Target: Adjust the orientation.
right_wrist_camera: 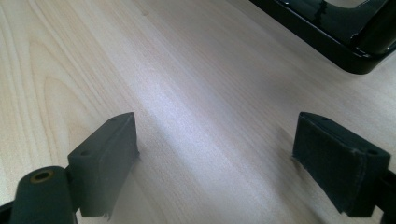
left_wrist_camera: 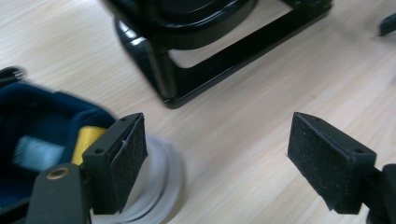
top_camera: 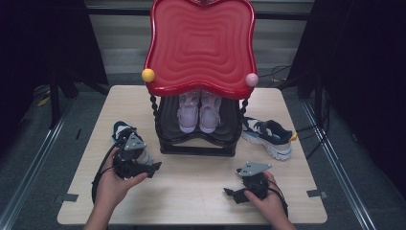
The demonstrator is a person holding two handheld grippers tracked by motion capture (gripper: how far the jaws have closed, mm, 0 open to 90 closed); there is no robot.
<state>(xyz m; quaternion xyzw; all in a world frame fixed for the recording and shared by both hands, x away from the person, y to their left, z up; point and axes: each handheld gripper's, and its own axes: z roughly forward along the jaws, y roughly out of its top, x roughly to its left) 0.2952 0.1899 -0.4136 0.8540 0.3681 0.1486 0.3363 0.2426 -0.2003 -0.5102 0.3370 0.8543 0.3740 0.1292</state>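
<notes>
Dim and soft high view with dark surround, overhead glare on glossy red wavy plastic tray (top_camera: 200, 45), pale sheen streak across light wooden tabletop (right_wrist_camera: 187, 93), motion-blurred navy fabric sneaker (left_wrist_camera: 42, 135), soft-focus near black foam pads (right_wrist_camera: 105, 158)

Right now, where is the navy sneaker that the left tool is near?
In the high view, the navy sneaker lies on the table's left side, beside the black rack, just beyond the left tool; another sneaker lies right of the rack.
</notes>
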